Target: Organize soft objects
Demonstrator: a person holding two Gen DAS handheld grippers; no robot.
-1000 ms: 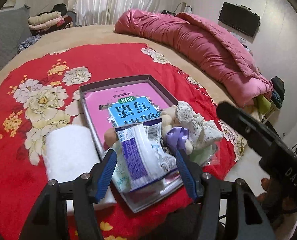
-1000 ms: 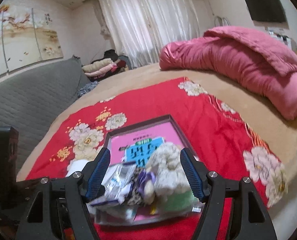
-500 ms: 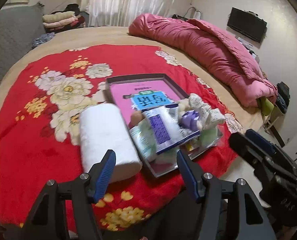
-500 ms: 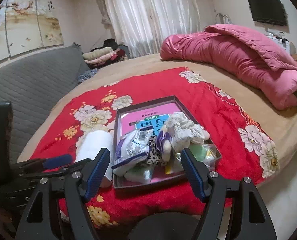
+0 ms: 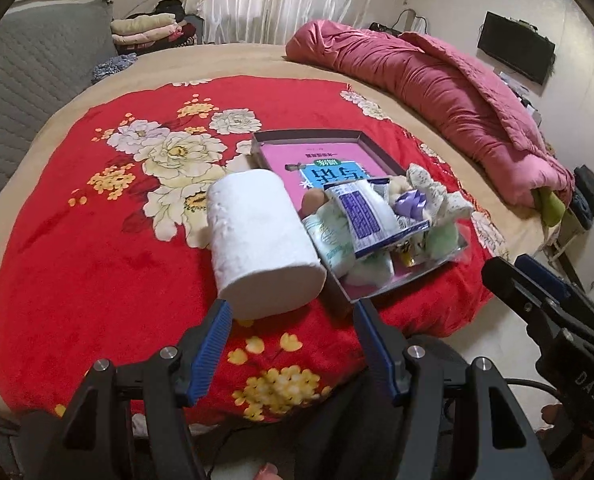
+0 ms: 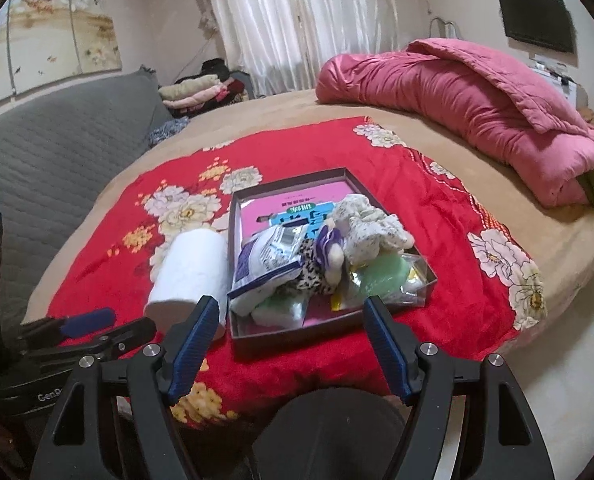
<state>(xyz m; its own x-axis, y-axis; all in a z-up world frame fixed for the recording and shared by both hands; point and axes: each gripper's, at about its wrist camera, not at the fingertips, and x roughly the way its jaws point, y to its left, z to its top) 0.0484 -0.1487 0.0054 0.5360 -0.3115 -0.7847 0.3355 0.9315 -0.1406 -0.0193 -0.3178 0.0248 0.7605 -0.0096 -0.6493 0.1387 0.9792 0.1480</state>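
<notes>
A dark shallow box (image 5: 339,135) (image 6: 329,334) with a pink book inside lies on the red flowered blanket (image 5: 97,248). In its near end sits a pile of soft things: a white and purple packet (image 5: 363,216) (image 6: 265,254), a cream lace cloth (image 5: 433,194) (image 6: 371,228), a purple bow (image 5: 411,204) and a green pad (image 6: 385,276). A white paper roll (image 5: 257,236) (image 6: 189,270) lies beside the box on its left. My left gripper (image 5: 293,336) is open and empty, just short of the roll. My right gripper (image 6: 291,334) is open and empty, before the box's near edge.
A rumpled pink quilt (image 5: 449,92) (image 6: 477,104) lies along the bed's far right. A grey padded headboard (image 6: 53,156) is on the left, with folded clothes (image 5: 149,32) behind. The bed edge and floor (image 6: 557,360) are close on the right.
Both grippers have pulled back from the box toward the bed's near edge. The left one has also shifted left, so the paper roll now lies in front of it. Both stay open.
</notes>
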